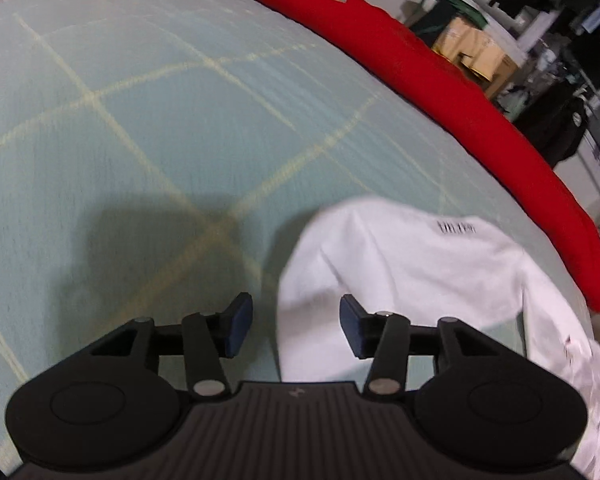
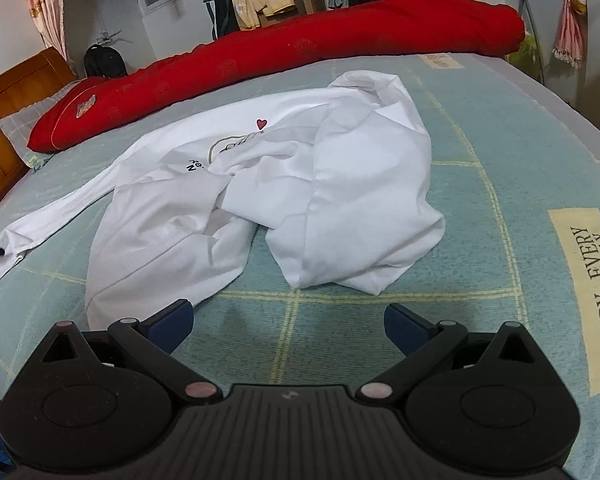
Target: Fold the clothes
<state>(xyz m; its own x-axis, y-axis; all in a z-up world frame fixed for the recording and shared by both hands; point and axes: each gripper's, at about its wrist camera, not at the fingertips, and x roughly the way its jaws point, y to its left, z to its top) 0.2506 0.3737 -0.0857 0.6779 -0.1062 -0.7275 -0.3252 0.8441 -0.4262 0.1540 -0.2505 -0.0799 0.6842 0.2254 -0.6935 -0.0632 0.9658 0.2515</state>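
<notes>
A crumpled white T-shirt lies in a loose heap on a pale green checked bedspread, with a long red bolster behind it along the far edge. From the right wrist view, the right gripper hovers near the shirt's close edge, jaws spread wide and empty; the heap lies straight ahead, stretching from lower left to upper right. In the blurred left wrist view, the left gripper has its jaws partly apart, grasping nothing, and one end of the shirt lies just under and ahead of its right finger. The left gripper looks nearer to the cloth.
</notes>
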